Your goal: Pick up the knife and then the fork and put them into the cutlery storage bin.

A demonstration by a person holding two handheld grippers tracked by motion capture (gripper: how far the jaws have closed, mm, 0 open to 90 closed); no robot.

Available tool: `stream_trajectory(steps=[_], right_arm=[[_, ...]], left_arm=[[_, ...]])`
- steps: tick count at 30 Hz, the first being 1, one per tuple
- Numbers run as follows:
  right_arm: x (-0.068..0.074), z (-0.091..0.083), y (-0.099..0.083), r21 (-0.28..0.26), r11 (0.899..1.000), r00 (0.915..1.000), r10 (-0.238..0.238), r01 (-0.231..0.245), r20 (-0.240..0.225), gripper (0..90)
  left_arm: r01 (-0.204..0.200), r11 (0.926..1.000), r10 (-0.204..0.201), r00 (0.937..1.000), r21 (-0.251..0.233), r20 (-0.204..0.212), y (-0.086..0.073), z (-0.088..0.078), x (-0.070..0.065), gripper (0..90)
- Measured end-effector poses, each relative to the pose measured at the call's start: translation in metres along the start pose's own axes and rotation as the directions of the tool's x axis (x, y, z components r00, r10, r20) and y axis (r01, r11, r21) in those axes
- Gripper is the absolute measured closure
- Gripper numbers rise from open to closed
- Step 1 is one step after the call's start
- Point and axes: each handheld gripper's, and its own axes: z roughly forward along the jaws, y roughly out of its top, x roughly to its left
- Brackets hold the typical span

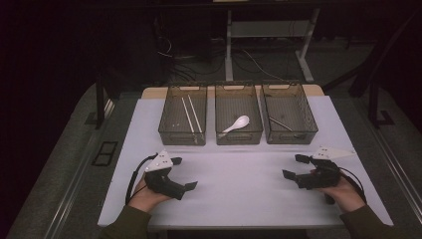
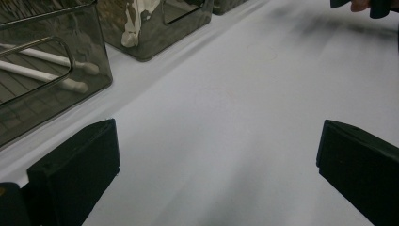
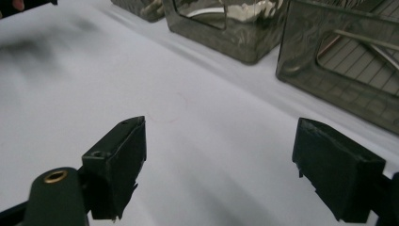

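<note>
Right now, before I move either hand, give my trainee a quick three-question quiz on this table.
1. True or false: both grippers are open with nothing between their fingers.
2. Which bin holds the white spoon? A) left B) middle C) right
3. What lies in the left bin?

Key
1. True. The left gripper and right gripper are both open over the bare white table.
2. B. The spoon lies in the middle bin.
3. Two chopsticks, side by side in the left bin. The right bin holds a thin metal utensil, too small to name.
</note>
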Motion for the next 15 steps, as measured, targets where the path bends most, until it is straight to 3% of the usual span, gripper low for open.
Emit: stream_trajectory(steps=[15], right_arm=[[0.006, -0.008, -0.019, 0.013, 1.000, 0.9997, 0.016, -0.016, -0.019, 17.8]], left_arm=[[-0.003, 1.0000, 0.003, 1.0000, -0.006, 0.002, 0.000, -0.001, -0.001, 0.0]])
